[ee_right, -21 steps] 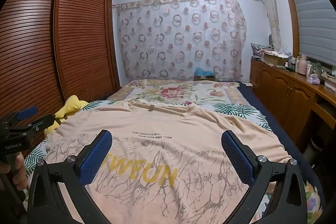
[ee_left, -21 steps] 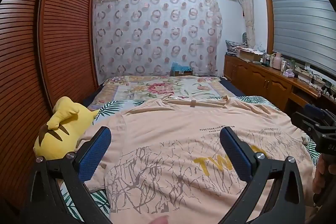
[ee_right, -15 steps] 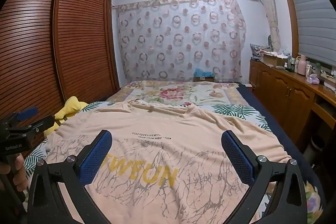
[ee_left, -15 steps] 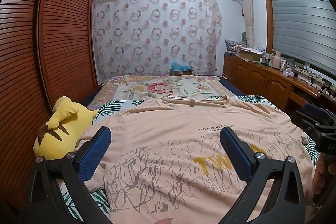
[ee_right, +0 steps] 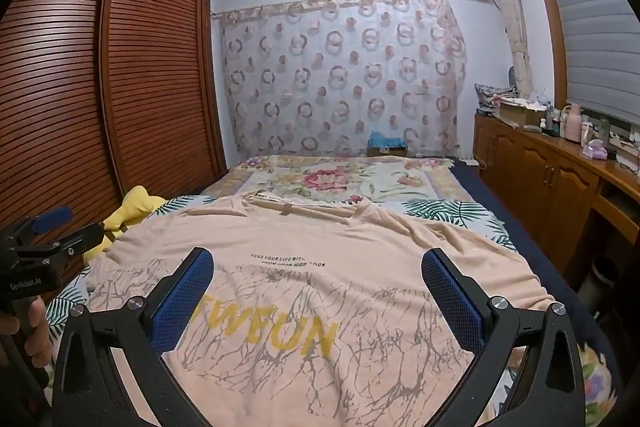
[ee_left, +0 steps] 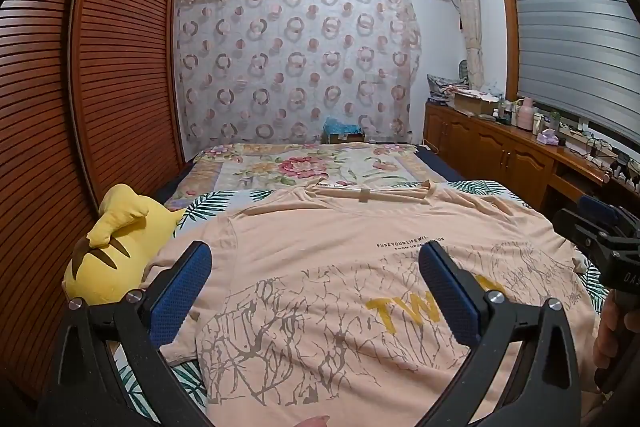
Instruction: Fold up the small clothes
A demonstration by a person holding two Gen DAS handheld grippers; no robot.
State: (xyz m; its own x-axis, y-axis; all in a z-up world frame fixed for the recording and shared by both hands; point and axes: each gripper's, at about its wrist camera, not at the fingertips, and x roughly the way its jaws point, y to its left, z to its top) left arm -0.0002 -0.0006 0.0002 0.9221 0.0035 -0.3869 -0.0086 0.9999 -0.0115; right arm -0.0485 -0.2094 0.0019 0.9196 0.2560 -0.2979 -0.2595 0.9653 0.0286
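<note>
A peach T-shirt [ee_left: 328, 267] with yellow letters and a grey crack print lies spread flat, front up, on the bed, collar at the far end. It also shows in the right wrist view [ee_right: 320, 259]. My left gripper [ee_left: 316, 281] is open and empty, held above the shirt's left half. My right gripper [ee_right: 318, 285] is open and empty above the shirt's middle. The right gripper also shows at the right edge of the left wrist view [ee_left: 596, 227]. The left gripper shows at the left edge of the right wrist view [ee_right: 48, 235].
A yellow plush toy [ee_left: 108, 259] lies at the bed's left edge by the slatted wardrobe [ee_left: 80, 87]. A floral quilt [ee_left: 312, 167] covers the far bed. A wooden sideboard [ee_left: 520, 155] with bottles runs along the right wall.
Both views have shifted very slightly; the grippers stay open above the shirt. The shirt has not moved.
</note>
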